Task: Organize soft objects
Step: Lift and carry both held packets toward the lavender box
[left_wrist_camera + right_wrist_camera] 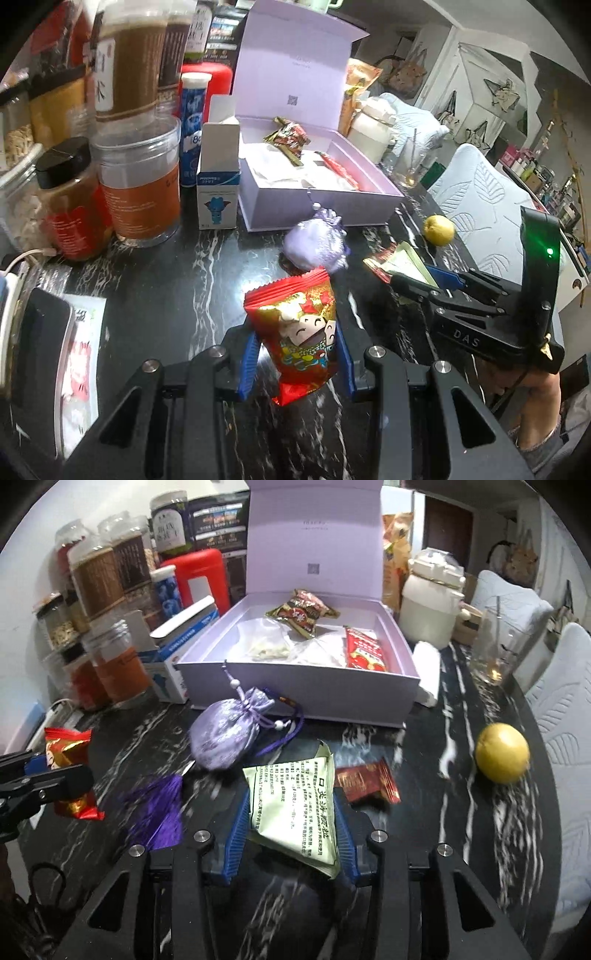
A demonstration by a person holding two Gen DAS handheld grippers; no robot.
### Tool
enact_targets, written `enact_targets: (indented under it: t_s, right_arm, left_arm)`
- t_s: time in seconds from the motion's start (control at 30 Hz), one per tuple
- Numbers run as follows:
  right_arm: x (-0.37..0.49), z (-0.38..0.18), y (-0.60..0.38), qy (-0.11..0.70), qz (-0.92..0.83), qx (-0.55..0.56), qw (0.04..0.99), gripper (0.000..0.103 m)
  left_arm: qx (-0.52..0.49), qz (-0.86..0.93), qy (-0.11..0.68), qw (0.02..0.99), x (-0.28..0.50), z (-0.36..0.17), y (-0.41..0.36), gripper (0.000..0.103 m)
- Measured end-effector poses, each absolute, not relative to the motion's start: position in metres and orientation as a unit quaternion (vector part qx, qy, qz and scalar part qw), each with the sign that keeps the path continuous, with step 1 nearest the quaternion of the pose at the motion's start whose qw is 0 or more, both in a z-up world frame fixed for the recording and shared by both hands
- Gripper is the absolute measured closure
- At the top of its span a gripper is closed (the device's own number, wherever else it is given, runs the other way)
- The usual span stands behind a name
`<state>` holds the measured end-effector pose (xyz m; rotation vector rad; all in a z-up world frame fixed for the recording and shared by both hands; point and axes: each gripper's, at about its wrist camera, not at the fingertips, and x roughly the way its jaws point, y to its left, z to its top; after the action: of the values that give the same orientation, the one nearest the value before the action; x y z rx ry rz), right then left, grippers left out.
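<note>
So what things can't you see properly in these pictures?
- Red cartoon snack packet: its sides are covered by the left gripper fingers in the left wrist view.
- Pale green printed sachet: its lower end is blurred in the right wrist view, inside the right gripper.
- Open lilac gift box: its lid top is cut off by the frame edge.
- Purple tassel: smeared by blur.

On the desk (pixel 424 738) the open box (pixel 303 686) sits at twelve o'clock, wrapped snacks (pixel 303 613) inside. Before it lies the drawstring pouch (pixel 225 734) — jars (pixel 110 664) at ten o'clock, the round fruit (pixel 502 753) at two, a small packet (pixel 365 779) between fruit and pouch.
</note>
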<state>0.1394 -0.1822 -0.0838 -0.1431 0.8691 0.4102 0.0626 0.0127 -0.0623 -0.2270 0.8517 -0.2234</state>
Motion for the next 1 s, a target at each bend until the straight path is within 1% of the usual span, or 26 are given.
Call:
enact_targets:
  t_s: [0.6, 0.83, 1.0]
  right_arm:
    - [0.010, -0.067, -0.224, 0.398, 0.169, 0.001, 0.902, 0.061]
    - [-0.018, -0.056, -0.230, 0.385, 0.172, 0.011, 0.907, 0.061]
    - [-0.020, -0.043, -0.230, 0.374, 0.178, 0.014, 0.910, 0.061]
  left_arm:
    - [-0.094, -0.142, 0.401, 0.900, -0.016, -0.050, -0.021, 0.068]
    - [-0.074, -0.162, 0.393, 0.902, -0.020, -0.041, -0.037, 0.068]
    - [-0.065, -0.176, 0.380, 0.906, -0.014, -0.029, -0.044, 0.068]
